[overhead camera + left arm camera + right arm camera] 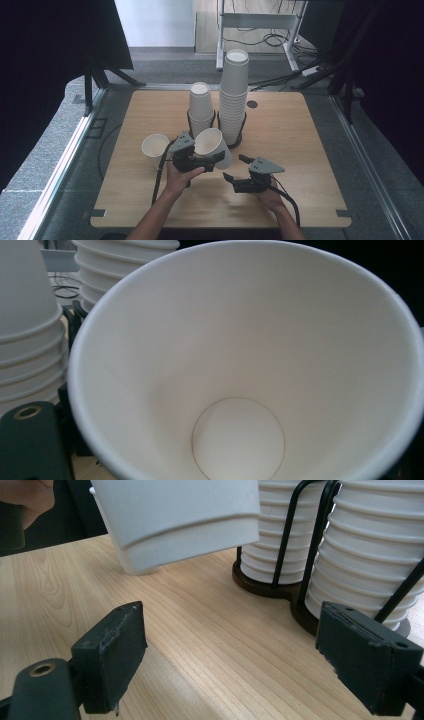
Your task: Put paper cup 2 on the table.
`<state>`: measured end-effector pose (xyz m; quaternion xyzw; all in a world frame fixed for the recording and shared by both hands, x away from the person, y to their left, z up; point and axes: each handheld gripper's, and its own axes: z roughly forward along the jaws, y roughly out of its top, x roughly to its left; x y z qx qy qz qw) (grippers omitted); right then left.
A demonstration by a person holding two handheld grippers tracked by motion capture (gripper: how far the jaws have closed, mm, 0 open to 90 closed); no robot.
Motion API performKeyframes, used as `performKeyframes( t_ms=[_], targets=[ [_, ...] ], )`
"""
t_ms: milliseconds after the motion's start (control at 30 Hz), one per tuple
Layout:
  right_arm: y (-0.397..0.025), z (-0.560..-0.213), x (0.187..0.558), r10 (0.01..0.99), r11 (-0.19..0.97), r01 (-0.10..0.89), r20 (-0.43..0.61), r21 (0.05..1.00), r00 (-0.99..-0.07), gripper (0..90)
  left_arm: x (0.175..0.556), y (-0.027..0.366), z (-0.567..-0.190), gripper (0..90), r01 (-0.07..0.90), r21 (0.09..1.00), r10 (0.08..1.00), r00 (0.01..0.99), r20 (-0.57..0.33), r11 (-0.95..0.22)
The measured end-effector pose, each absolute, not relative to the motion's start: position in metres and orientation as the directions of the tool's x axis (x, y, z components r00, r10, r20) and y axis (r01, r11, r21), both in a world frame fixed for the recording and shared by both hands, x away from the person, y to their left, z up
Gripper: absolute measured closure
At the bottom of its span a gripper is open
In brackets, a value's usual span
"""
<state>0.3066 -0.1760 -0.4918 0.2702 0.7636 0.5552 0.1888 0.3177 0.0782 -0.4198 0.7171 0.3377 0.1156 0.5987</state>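
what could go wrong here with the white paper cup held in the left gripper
1. The left gripper holds the white paper cup tilted, close to the tall stack of white paper cups in its black wire holder; a swing could knock the stack.
2. Thin paper may crease or slip in the grip.
3. The open right gripper waits close by; the two tools could collide on a handover.

Grey carpet (45, 150) surrounds the wooden table (295, 150); at twelve o'clock stands a white desk frame (260, 22) over tangled cables (272, 40).
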Motion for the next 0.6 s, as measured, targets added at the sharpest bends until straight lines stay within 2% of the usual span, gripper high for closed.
performKeyframes(
  t_ms=[600],
  targets=[
    [-0.18, -0.493, 0.306, 0.63, 0.252, 0.203, -0.001, 0.946, -0.776, 13.2, 0.316, 0.083, -0.431, 12.4, 0.353, 0.925, 0.743, 0.654, -0.139, -0.137]
  ],
)
